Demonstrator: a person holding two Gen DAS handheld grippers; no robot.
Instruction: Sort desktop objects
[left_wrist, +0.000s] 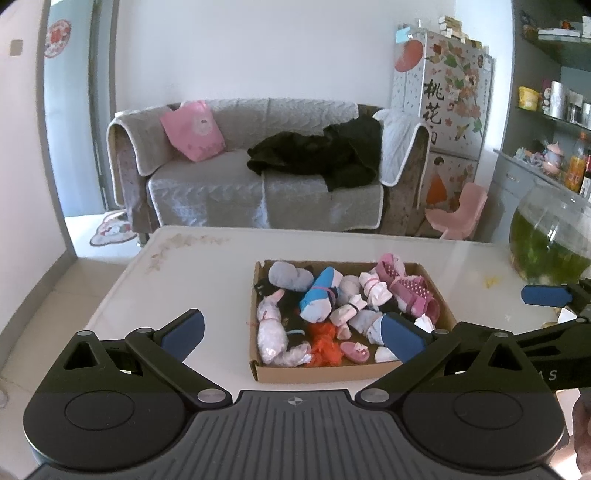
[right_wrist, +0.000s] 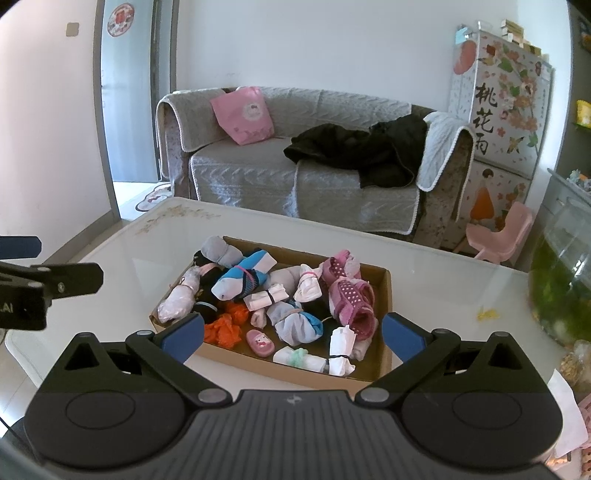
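The cardboard box (left_wrist: 332, 371) of rolled socks sits on the white table (left_wrist: 207, 266), straight ahead of and below both claws, its long axis running across their line of sight. From the left gripper (left_wrist: 293, 336), jaws wide apart and holding nothing, the box lies just ahead and slightly right; its left finger hangs over bare table, and its right finger overlaps the box's near right corner in the picture. Nearest ahead of it are a pale pink bundle (left_wrist: 271, 328) and an orange mesh ball (left_wrist: 325, 345). The right gripper (right_wrist: 291, 334), also spread and empty, has the box between its fingertips in view. Just ahead of it lie a small pink slipper (right_wrist: 260, 343) and a white sock roll (right_wrist: 341, 349); a blue-and-white pair (right_wrist: 240, 280) lies further ahead and left. Both look equally near, I judge. Right of the right gripper, a glass fishbowl (right_wrist: 561, 280) stands close enough to mind on a wide swing.
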